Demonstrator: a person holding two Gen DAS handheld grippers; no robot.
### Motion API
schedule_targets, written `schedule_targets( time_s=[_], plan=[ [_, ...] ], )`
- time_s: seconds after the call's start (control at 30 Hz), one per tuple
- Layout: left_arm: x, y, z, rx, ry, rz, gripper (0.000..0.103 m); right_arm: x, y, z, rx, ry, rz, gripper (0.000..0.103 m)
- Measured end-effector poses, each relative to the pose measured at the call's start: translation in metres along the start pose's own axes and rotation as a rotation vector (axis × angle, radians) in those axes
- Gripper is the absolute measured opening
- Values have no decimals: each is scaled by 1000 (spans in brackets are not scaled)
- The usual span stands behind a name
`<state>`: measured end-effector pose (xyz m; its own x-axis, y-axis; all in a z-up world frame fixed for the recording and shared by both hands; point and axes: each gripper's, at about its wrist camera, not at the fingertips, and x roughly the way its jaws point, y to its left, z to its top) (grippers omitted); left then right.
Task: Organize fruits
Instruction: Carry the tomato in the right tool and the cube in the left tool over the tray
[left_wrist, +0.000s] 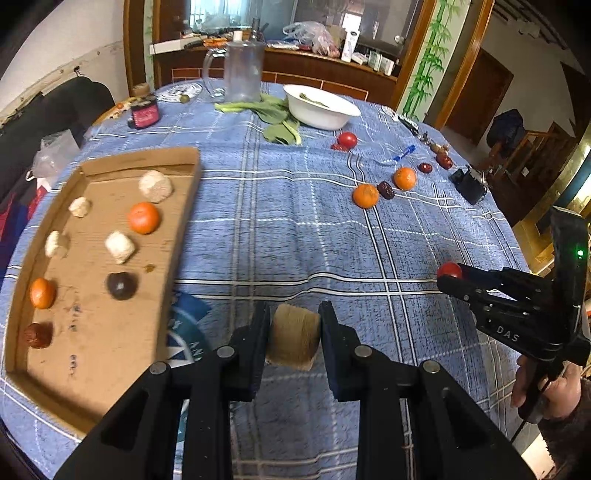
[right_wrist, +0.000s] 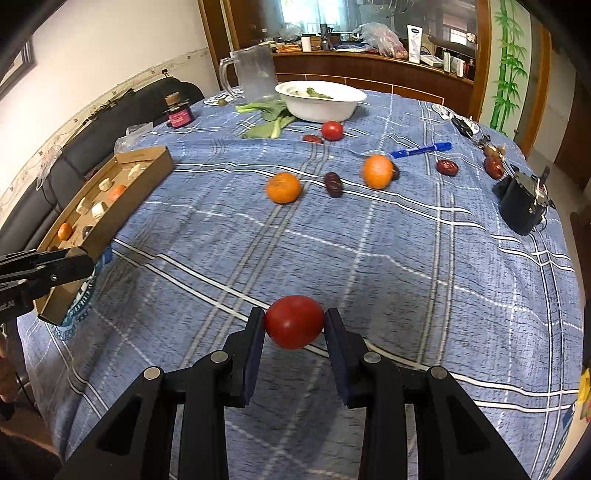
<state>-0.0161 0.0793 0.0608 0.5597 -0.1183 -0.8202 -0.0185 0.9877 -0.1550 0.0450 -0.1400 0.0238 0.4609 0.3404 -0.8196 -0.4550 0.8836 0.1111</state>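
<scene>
The left gripper is closed on a tan, fibrous cylindrical piece; both pads press its sides and it hangs above the blue plaid tablecloth, just right of the cardboard tray.

The right gripper is closed on a red tomato; both pads contact it and it is held clear of the cloth. In the left wrist view the same gripper enters from the right with a hand on its handle.

Container contents:
- Cardboard tray, shallow, at the left table edge. It holds two mandarins, one mid-tray and one near the left wall; four pale, rough lumps; a dark round fruit; and a reddish-brown date in the near corner. All items lie apart from one another.
- White bowl, far side of the table. A green leaf lies inside; further contents cannot be determined. Leafy greens lie on the cloth just beside it.
- Clear pitcher stands behind the greens; whether it holds anything cannot be determined.

Loose fruit on the cloth: two mandarins with a dark date between them, a second tomato near the bowl, and further dates beyond a blue marker.
</scene>
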Motion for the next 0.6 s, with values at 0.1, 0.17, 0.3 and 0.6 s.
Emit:
schedule_targets(
  time_s=[0.1,0.17,0.3,0.6],
  plan=[
    [-11,11,-2,-9,-18,12,26,0,15,5,-16,-4,6,36],
    [-18,21,-4,-24,-29,19,26,0,26,9,-34,-8,12,36],
    [-29,40,-5,-57,-48,37,26,0,51,21,-75,-23,31,36],
    [-59,97,-9,-153,-101,108,26,5,108,50,-171,-51,92,36]
  ],
)
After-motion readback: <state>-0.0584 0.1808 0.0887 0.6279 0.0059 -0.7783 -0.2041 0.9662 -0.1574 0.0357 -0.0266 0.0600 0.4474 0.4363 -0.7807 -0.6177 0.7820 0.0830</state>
